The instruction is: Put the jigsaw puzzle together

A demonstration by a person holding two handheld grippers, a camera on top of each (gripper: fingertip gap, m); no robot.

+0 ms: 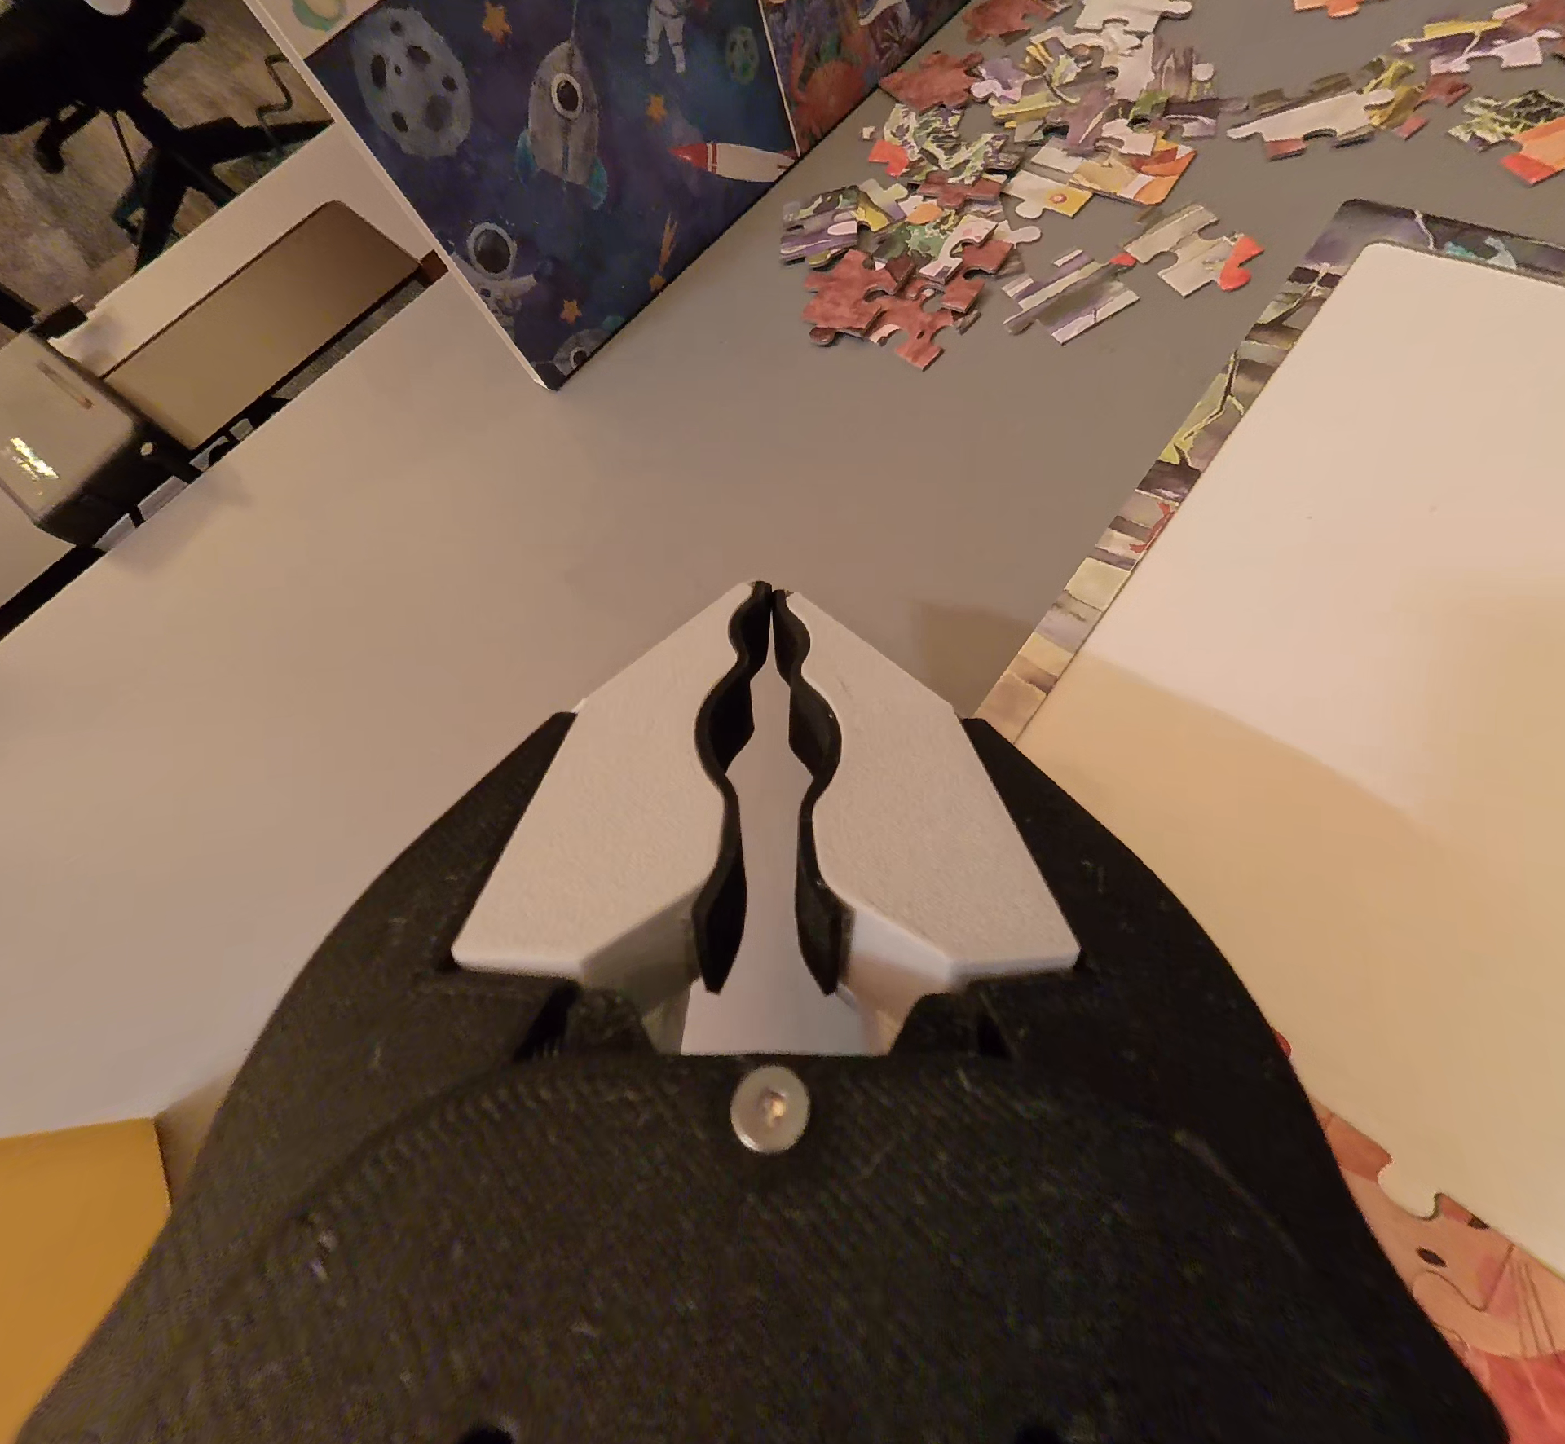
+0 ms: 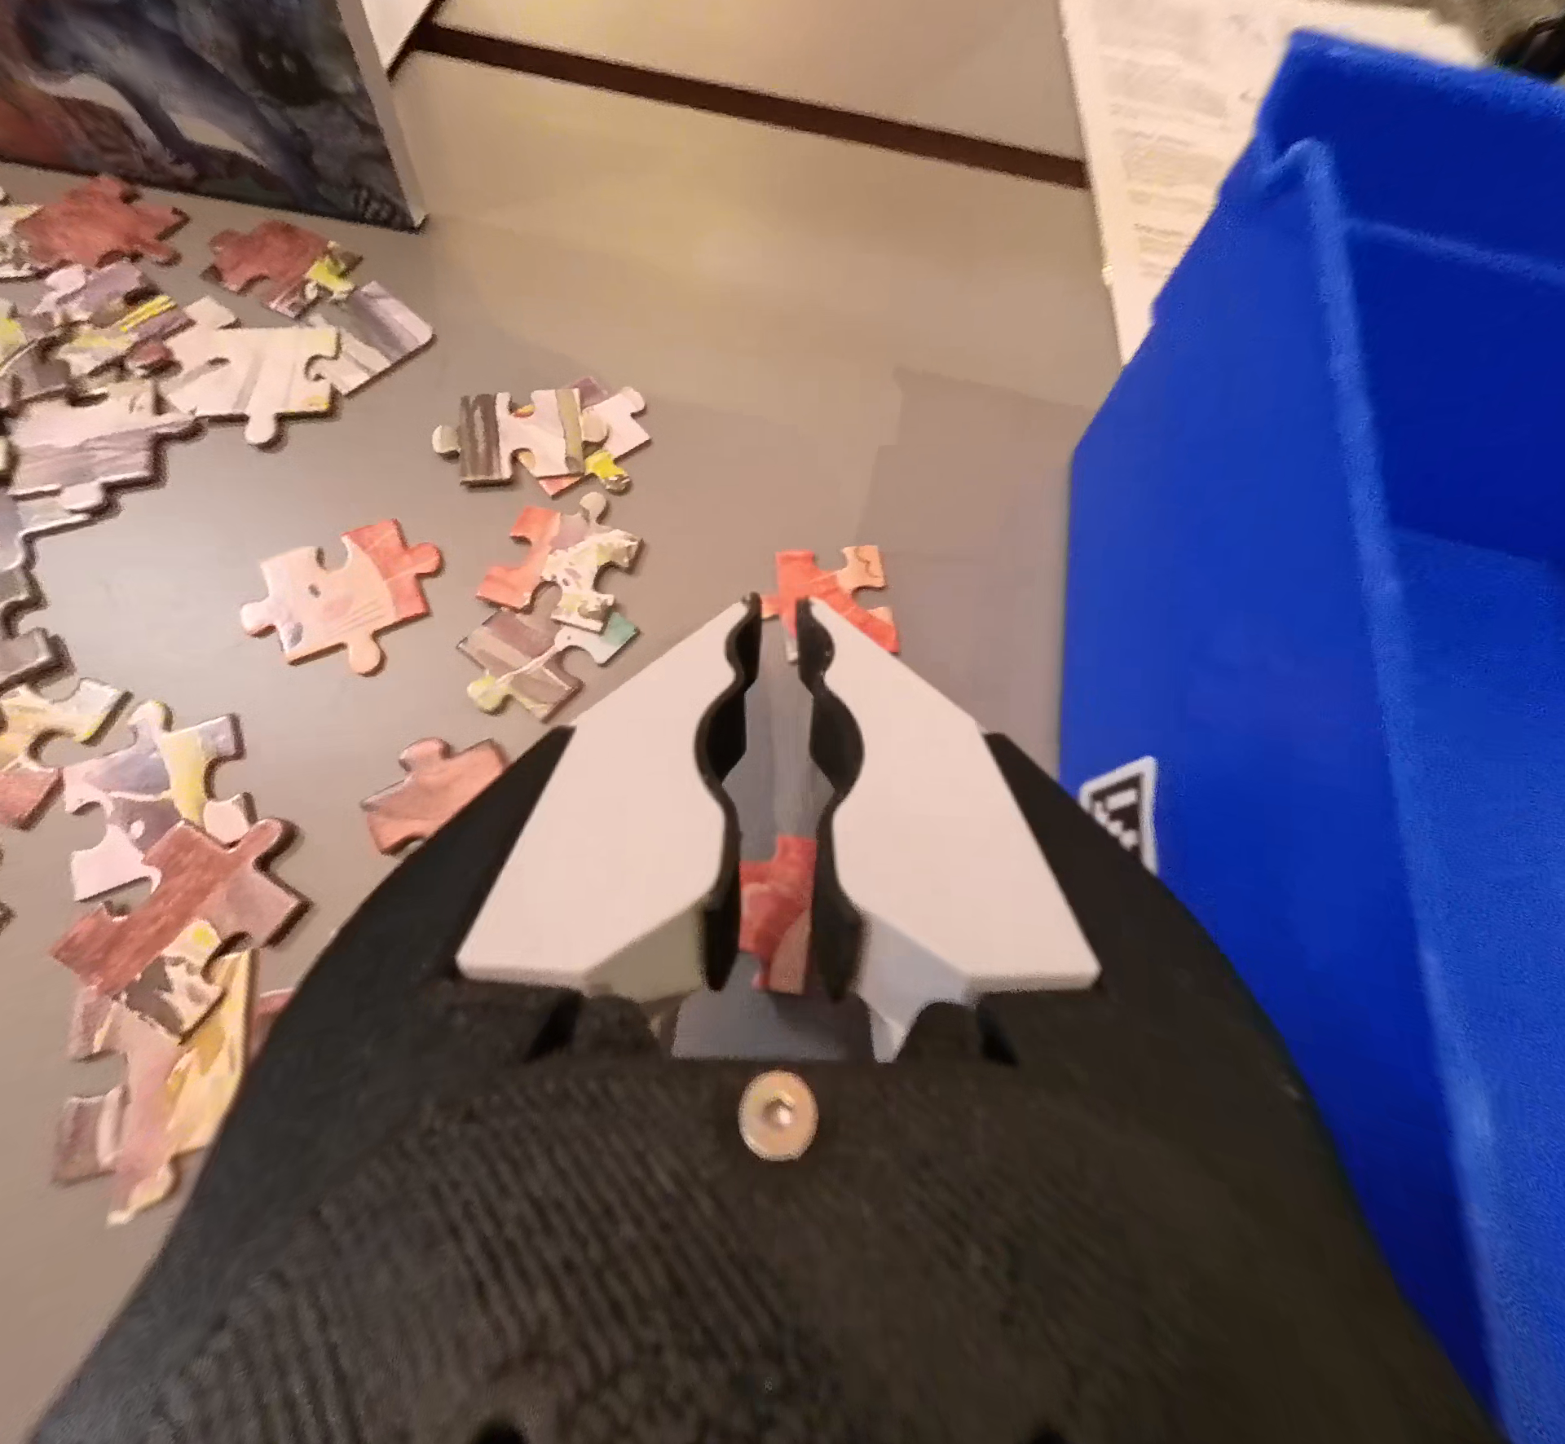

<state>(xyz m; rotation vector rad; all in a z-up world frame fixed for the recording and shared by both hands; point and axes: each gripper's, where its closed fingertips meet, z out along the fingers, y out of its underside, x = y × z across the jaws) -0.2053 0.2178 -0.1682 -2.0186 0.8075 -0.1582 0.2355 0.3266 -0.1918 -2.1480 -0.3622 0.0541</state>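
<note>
The right tool (image 2: 775,607) hangs low over an orange-red puzzle piece (image 2: 834,586) near the blue bin (image 2: 1321,557), its jaws slightly parted and gripping nothing; part of the same piece shows through the gap between the fingers. The left tool (image 1: 769,591) is clenched, tips touching, empty, above bare bench (image 1: 423,557) beside the puzzle tray (image 1: 1186,464).

The risks, as they look from here: the piece lies flat on the bench, so narrow fingers may skid it away instead of lifting it, or nudge it against the bin's wall, which stands just beside it. The right view is smeared by motion, which suggests a fast approach and a poor pinch. Overlapping pieces in the loose pile (image 1: 999,167) may come up in pairs.

The tray is the work's destination: an illustrated border frames a pale, mostly open interior, with a few orange pieces (image 1: 1482,1268) already seated at its near corner. The blue bin's visible inner compartment shows nothing, though its floor is out of sight. A tall box printed with astronauts and sea creatures (image 1: 593,133) stands behind the pile; its contents cannot be seen. Printed sheets (image 2: 1169,99) lie behind the bin.
</note>
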